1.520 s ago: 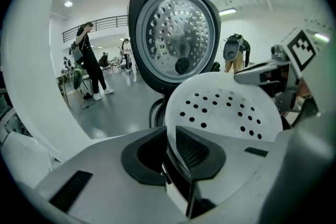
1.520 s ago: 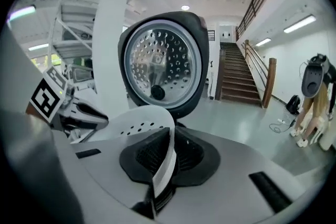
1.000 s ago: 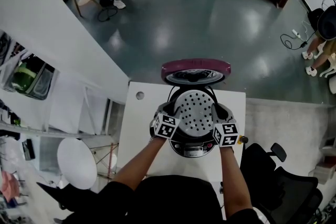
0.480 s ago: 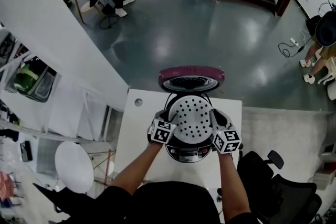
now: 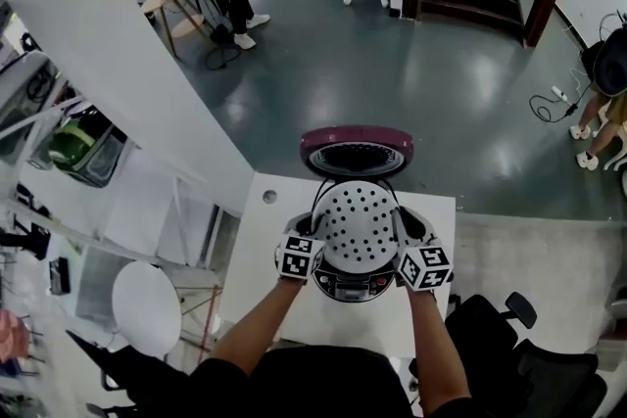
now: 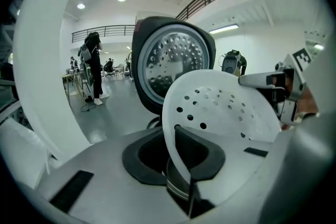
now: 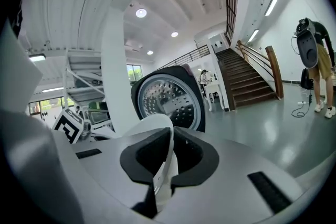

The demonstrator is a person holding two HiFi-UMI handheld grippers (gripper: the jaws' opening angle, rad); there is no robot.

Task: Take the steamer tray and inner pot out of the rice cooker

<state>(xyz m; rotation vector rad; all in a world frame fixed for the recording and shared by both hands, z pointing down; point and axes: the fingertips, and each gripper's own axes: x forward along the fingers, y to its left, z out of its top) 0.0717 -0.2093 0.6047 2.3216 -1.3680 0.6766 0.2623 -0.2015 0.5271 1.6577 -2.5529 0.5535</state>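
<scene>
Steamer tray [image 5: 359,222] rim inside left claw [image 6: 177,157], just closed on it; right claw [image 7: 164,165] clamped opposite side.

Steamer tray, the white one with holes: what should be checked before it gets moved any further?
1. Left gripper gripping the steamer tray rim: ok; its jaws have just been closing, with the rim between them.
2. Right gripper on the opposite rim: ok, shut on it.
3. Lid open and standing behind: ok.
4. Tray fully out of the rice cooker: cannot tell.
5. Bare table beside the cooker for setting it down: ok.
</scene>
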